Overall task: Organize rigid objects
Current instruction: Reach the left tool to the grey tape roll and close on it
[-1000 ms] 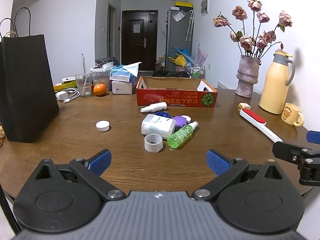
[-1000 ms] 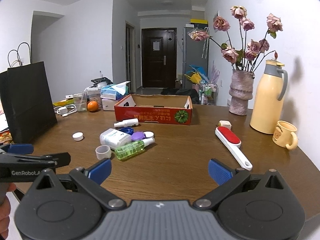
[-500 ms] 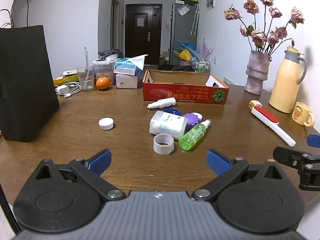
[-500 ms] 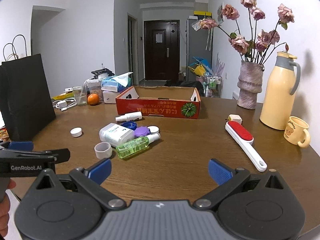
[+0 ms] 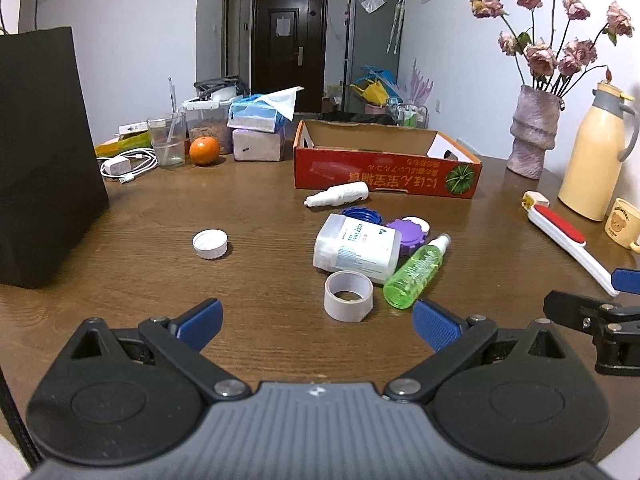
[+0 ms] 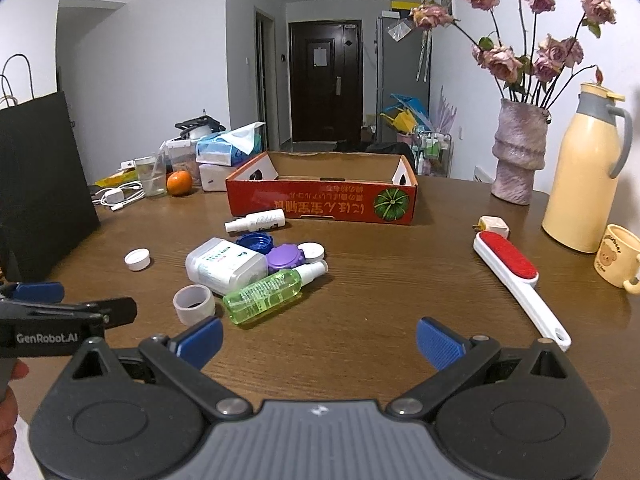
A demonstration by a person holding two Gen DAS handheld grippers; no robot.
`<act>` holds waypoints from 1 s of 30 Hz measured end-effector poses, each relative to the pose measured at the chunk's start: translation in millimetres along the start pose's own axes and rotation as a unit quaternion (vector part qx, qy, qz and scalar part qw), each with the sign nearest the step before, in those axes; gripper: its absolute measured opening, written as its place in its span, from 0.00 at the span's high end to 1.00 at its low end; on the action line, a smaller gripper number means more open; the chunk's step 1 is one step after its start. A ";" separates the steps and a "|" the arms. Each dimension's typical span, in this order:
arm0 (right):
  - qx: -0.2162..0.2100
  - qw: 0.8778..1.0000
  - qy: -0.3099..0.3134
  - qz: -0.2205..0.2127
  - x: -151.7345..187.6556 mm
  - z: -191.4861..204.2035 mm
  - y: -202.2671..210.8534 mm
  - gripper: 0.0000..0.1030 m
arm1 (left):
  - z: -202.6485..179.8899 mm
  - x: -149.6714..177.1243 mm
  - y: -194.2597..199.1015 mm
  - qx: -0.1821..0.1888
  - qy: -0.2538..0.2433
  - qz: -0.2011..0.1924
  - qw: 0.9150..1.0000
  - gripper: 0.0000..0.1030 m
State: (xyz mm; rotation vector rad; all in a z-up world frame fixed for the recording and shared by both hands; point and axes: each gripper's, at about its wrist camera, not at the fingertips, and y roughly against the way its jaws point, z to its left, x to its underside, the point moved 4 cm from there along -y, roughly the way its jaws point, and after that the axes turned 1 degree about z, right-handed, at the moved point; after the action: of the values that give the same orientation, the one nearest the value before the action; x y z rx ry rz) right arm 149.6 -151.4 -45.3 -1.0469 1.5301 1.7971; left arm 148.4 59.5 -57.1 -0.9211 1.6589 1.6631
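Bystanders on your wooden table

At your far left a black paper bag (image 5: 44,152) stands upright; behind it you have a white charger with cable (image 5: 124,166), a clear glass (image 5: 166,140) and an orange (image 5: 204,151) beside stacked tissue boxes (image 5: 258,130). On your right, a vase of dried roses (image 6: 518,152) stands next to a cream thermos (image 6: 588,168) and a bear mug (image 6: 618,258).

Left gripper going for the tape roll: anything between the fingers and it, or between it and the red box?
Nothing lies between the open left gripper and the tape roll. Toward the red box, the white container, green spray bottle and lids sit directly behind the roll; lift over them.
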 end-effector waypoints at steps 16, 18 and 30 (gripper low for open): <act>-0.006 0.999 -0.007 0.031 -12.1 1.0 -63.0 0.00 | -0.1 -4.3 -62.5 0.003 -0.022 0.029 0.999 0.00; -0.005 0.999 -0.009 0.034 -12.8 0.9 -69.5 0.00 | -0.6 -3.7 -70.0 0.003 -0.026 0.031 0.999 0.00; 0.000 0.998 -0.017 0.052 -17.1 -1.8 -101.2 0.00 | -9.4 -1.5 -108.9 0.012 -0.048 0.046 0.998 0.14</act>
State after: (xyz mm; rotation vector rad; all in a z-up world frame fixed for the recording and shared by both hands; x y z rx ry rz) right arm 241.6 -131.8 -86.4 -0.9476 1.5909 1.8757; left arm 238.9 53.5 -118.2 -0.7510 1.6744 1.7163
